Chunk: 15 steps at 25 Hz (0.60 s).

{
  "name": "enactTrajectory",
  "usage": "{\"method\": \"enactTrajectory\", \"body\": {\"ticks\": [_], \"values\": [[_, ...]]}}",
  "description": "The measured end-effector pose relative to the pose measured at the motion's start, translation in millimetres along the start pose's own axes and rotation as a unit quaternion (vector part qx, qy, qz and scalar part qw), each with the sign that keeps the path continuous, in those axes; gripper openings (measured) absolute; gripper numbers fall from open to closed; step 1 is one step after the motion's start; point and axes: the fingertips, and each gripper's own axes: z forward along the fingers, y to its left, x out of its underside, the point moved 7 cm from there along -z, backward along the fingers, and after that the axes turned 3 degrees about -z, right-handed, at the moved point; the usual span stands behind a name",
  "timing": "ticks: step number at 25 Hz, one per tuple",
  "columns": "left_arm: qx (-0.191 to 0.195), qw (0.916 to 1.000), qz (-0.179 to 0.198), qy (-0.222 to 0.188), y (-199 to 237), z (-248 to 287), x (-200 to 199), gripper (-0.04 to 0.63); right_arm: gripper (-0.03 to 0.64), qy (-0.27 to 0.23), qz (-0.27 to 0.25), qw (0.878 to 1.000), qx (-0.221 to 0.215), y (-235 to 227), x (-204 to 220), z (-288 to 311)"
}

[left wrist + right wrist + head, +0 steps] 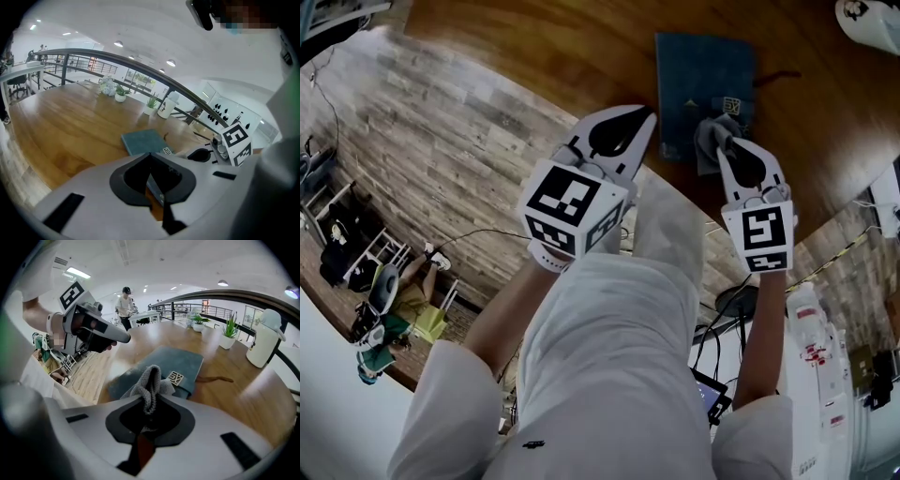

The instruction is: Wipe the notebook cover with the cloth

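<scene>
A teal notebook [703, 89] with a small metal emblem lies flat on the wooden table [534, 56], near its front edge. My right gripper [722, 145] is shut on a grey cloth [710, 141], which hangs over the notebook's near edge. In the right gripper view the cloth [149, 380] bulges up out of the gripper [153, 397], with the notebook [180, 359] just beyond. My left gripper [652, 114] is shut and holds nothing, its tip beside the notebook's left edge. The left gripper view shows this gripper [150, 154] pointing at the notebook [140, 140].
A white jug [265, 338] and potted plants [228, 336] stand along the table's far side by a railing [140, 65]. A brown strap [213, 379] trails from the notebook. The table's curved edge [534, 131] drops to a lower floor. A person [125, 305] stands far off.
</scene>
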Motion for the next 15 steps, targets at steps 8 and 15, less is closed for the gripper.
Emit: {"method": "enactTrajectory", "body": {"ticks": [8, 15], "values": [[0.011, 0.9998, 0.014, 0.007, -6, 9, -7, 0.019, 0.029, 0.005, 0.025, 0.999, 0.045, -21, 13, -11], [0.02, 0.9993, 0.029, 0.008, -15, 5, -20, 0.019, 0.029, 0.018, 0.034, 0.994, 0.1, -35, 18, -32]]}}
